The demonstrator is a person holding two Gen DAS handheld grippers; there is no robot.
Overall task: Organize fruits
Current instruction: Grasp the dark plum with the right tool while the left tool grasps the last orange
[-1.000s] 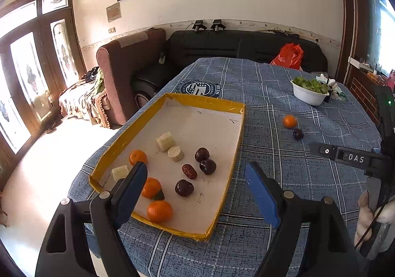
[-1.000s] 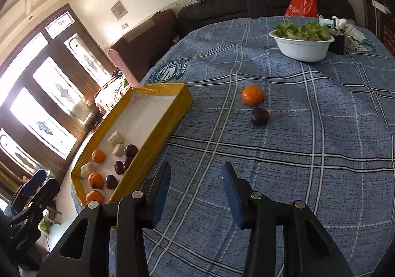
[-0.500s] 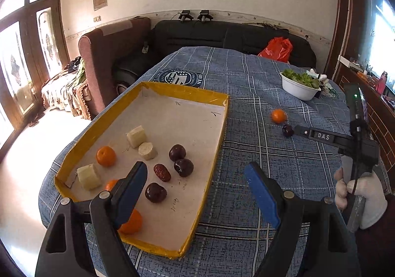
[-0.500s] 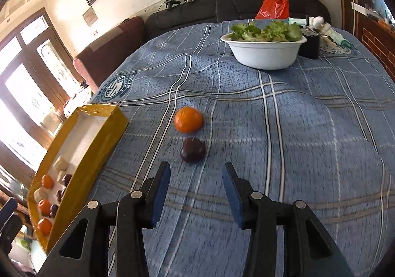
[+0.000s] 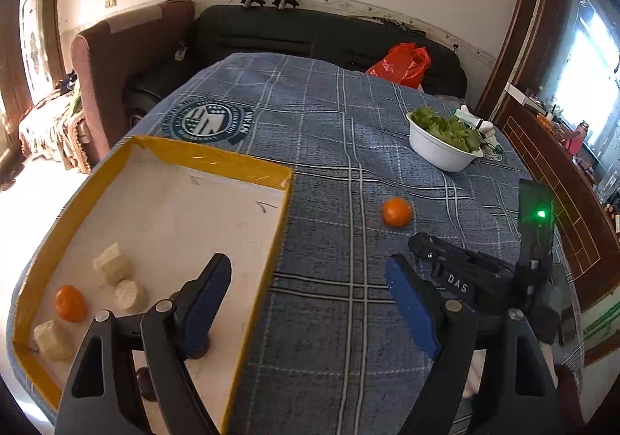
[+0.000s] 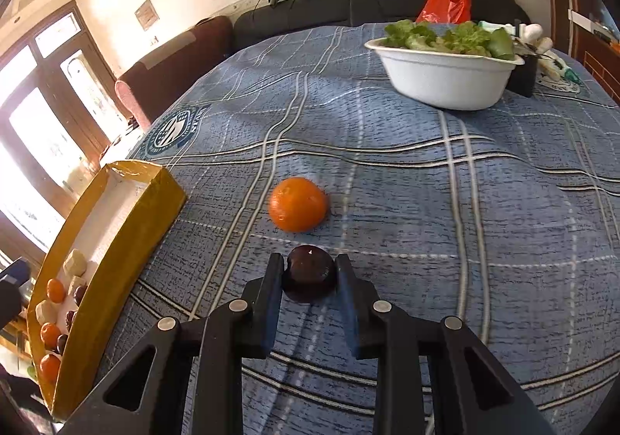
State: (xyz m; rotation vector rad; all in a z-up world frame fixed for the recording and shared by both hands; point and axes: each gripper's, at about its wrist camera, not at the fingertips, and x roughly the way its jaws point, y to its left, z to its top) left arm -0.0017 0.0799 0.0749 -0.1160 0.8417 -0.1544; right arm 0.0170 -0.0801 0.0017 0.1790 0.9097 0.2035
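Observation:
A dark plum (image 6: 309, 267) lies on the blue plaid tablecloth (image 6: 484, 210) between the fingers of my right gripper (image 6: 310, 272), which touch both its sides. An orange (image 6: 297, 204) lies just beyond it and also shows in the left wrist view (image 5: 396, 211). My left gripper (image 5: 306, 299) is open and empty, over the right wall of the yellow-rimmed tray (image 5: 240, 167). The tray holds oranges (image 5: 69, 303), pale fruit chunks (image 5: 110, 268) and dark plums. The right gripper's body (image 5: 465, 272) shows in the left wrist view.
A white bowl of lettuce (image 6: 445, 80) stands at the far right of the table, with small items behind it. A red bag (image 6: 445, 4) lies on the black sofa beyond the table. A brown armchair (image 5: 128, 59) stands at the left.
My right gripper has moved forward to the plum and closed on it. My left gripper has moved forward and right over the tray's right wall.

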